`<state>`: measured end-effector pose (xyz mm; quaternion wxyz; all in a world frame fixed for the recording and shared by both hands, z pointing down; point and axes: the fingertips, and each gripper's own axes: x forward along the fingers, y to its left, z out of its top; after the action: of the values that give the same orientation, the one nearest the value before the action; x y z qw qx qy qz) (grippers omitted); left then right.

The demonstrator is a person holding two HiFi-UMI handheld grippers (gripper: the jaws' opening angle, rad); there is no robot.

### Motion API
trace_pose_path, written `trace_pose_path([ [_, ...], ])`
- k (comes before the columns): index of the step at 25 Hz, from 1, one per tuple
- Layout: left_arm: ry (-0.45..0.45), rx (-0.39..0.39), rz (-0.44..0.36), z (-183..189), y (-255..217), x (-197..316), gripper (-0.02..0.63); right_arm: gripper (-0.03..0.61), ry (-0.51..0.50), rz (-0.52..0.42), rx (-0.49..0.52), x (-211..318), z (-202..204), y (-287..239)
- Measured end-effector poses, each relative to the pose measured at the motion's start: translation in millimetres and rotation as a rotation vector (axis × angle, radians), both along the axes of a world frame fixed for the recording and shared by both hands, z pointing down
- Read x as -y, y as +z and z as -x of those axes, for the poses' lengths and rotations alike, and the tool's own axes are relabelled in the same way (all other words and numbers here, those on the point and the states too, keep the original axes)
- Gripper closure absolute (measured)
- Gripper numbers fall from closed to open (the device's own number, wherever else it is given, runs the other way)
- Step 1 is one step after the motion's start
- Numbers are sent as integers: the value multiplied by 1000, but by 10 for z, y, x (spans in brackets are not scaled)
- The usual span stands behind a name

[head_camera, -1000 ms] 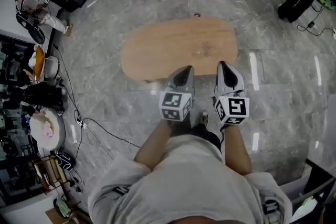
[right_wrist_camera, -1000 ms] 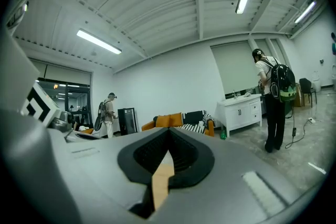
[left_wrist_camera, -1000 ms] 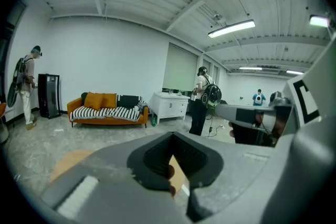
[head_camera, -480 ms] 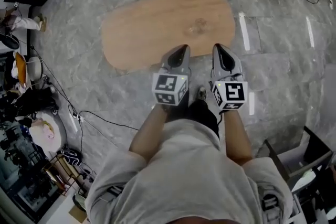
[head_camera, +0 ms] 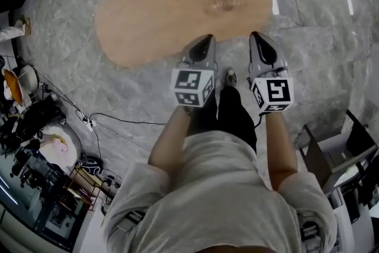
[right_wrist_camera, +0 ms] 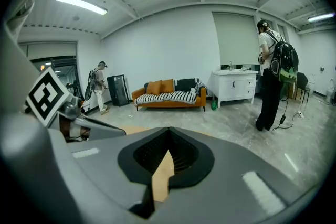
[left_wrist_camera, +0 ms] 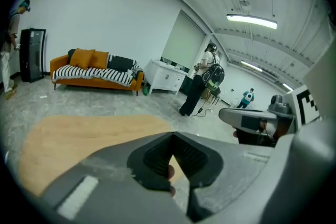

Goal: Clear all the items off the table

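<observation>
Apparently table-clearing at end: oval wooden table (head_camera: 160, 15) looks bare, only small round spot (head_camera: 225, 2), knot or clear item, cannot tell. Left gripper (head_camera: 206, 39) and right gripper (head_camera: 256, 37) closed, empty, at near edge. Next: check spot closer.

Shows a light wooden table (head_camera: 166, 9) with a smooth, rounded oblong top and a darker knot (head_camera: 225, 2) right of its middle, lying slantwise across the upper centre of the head view, left end lower in frame.

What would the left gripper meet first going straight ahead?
Likely nothing near: the left gripper seems to point level, above the wooden table, so the way looks free, though height is unclear.
</observation>
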<state>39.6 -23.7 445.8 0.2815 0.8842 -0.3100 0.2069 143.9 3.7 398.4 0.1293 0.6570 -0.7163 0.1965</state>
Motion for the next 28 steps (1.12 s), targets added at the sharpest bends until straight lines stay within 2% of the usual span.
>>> trace_pose_path([
  [4, 31, 0, 30, 10, 366, 142, 592, 572, -3, 73, 22, 39, 52, 419],
  [9, 112, 11, 44, 40, 793, 334, 592, 572, -23, 179, 30, 116, 146, 915],
  [14, 221, 9, 36, -38, 1068, 439, 592, 572, 14, 220, 46, 222, 7, 1263],
  [19, 188, 23, 69, 3, 1303, 598, 592, 572, 37, 231, 93, 400, -74, 1534],
  [24, 157, 43, 93, -24, 1618, 707, 592, 572, 4, 282, 76, 543, -145, 1959],
  [28, 168, 66, 157, -62, 1874, 643, 592, 572, -36, 327, 31, 641, -269, 2245],
])
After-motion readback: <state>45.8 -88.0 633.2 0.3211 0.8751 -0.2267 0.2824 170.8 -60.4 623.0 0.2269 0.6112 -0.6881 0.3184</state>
